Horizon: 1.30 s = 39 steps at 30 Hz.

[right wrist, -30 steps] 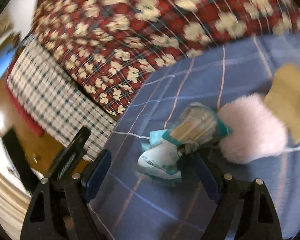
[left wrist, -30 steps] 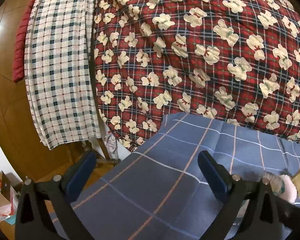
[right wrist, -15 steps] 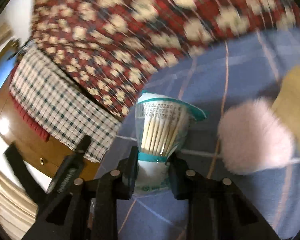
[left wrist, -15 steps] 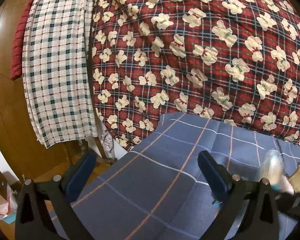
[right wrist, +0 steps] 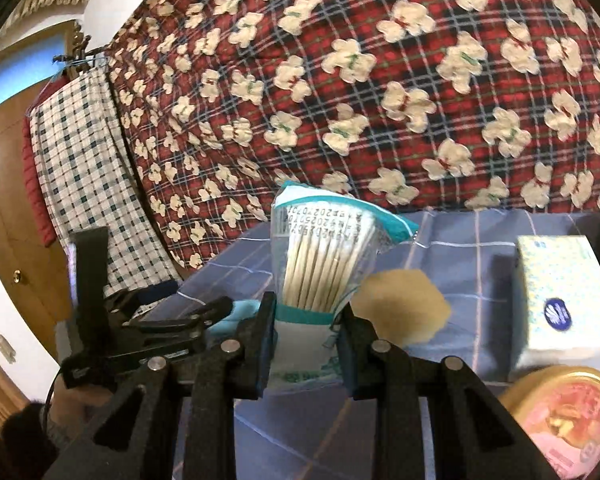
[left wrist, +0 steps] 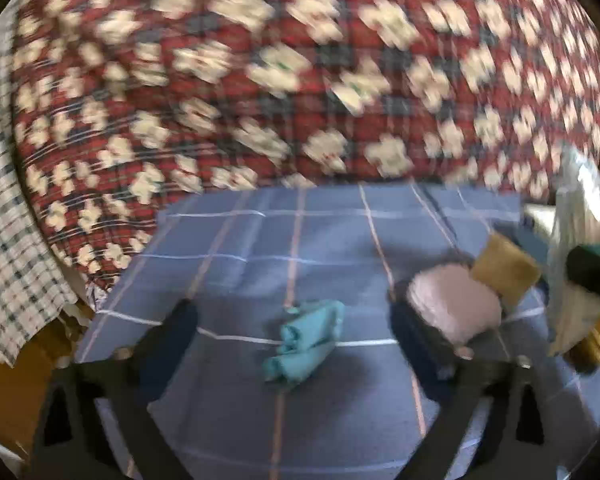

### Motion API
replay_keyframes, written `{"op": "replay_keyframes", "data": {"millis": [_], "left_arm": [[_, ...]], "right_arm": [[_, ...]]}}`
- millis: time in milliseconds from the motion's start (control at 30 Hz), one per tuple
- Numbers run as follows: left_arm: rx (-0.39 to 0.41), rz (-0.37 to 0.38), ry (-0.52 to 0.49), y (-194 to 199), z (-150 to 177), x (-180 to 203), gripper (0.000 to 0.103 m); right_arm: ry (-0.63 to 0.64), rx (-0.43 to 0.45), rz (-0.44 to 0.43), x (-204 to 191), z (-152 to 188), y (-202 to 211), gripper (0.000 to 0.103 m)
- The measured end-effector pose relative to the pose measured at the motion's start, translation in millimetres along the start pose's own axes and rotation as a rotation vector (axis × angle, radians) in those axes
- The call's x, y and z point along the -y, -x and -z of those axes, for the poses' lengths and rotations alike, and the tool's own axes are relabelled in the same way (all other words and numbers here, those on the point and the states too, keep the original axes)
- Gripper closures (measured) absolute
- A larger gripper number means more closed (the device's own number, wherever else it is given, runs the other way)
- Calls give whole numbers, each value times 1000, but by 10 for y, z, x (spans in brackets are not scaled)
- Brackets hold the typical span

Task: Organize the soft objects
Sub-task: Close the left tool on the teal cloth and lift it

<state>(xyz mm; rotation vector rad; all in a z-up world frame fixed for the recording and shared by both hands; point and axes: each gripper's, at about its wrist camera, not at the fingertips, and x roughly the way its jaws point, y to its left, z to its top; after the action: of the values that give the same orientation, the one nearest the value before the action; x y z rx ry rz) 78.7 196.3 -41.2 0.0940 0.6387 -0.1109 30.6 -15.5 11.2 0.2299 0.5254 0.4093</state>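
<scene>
Blue cloth (left wrist: 236, 280) edge, left claw (left wrist: 296, 344) clear

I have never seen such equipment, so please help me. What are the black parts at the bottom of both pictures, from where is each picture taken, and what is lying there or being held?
A person holds a two-finger gripper in each hand, each with a camera looking along its fingers.

In the left camera's picture, the left gripper has just been narrowing, though it is open and holds nothing. Ahead on the blue checked cloth lie a teal rag, a pink puff and a yellow sponge.

In the right camera's picture, the right gripper is shut on a bag of cotton swabs. A tissue box and a round tin are to its right.
</scene>
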Motion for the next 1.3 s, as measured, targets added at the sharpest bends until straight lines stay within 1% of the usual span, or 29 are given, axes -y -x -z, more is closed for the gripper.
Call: {"op": "replay_keyframes", "data": {"millis": [33, 67, 100, 133, 167, 233, 267, 333, 367, 400, 467, 533, 600, 667, 700, 767, 833, 967, 1100, 1200, 1300], "left_arm": [[-34, 8, -16, -80, -16, 47, 23], [-92, 9, -28, -223, -41, 82, 27], [-144, 6, -29, -337, -45, 101, 36], [-186, 1, -21, -434, -51, 104, 49], [-237, -3, -2, -538, -38, 90, 53], [-259, 60, 81, -590, -46, -16, 66], [-254, 69, 91, -578, -41, -29, 70], [-255, 72, 93, -554, -51, -15, 85], [-251, 74, 84, -528, -47, 13, 89], [-238, 65, 69, -486, -60, 47, 91], [-178, 36, 42, -358, -100, 72, 91], [-77, 20, 30, -164, -131, 88, 91], [13, 23, 74, 7, -136, 51, 91], [83, 56, 135, 144, -122, 23, 91], [107, 61, 147, 186, -123, 29, 91], [143, 40, 130, 246, -137, 119, 91], [161, 37, 125, 295, -136, 195, 91], [156, 80, 160, 353, -110, 384, 91], [149, 96, 130, 414, -83, 672, 91], [159, 101, 100, 474, -70, 877, 91], [161, 135, 96, 519, -66, 1059, 91]], "right_arm": [[-9, -5, -3, 40, 0, 1, 73], [-17, -4, -5, 66, -1, 15, 73], [-22, -2, -6, 78, 5, 21, 73], [-24, 0, -9, 85, 12, 32, 73], [-25, 1, -13, 95, 20, 41, 73], [-23, -5, -21, 76, 30, 9, 73], [-24, -12, -26, 77, 38, -6, 73], [-32, -27, -35, 92, 53, -35, 73], [-39, -31, -38, 103, 52, -44, 73], [-41, -29, -39, 106, 53, -39, 73], [-42, -15, -37, 110, 43, -12, 73], [-45, 8, -36, 117, 26, 33, 73], [-46, 23, -36, 122, 15, 67, 73], [-42, 37, -35, 116, 2, 104, 73], [-39, 42, -36, 114, -5, 120, 73], [-26, 54, -43, 111, -7, 174, 73], [-9, 62, -37, 116, -5, 219, 73], [8, 68, -15, 204, 7, 314, 73], [31, 73, 47, 319, 1, 409, 73], [36, 87, 71, 421, -14, 504, 73], [52, 98, 107, 508, -31, 588, 73]]}}
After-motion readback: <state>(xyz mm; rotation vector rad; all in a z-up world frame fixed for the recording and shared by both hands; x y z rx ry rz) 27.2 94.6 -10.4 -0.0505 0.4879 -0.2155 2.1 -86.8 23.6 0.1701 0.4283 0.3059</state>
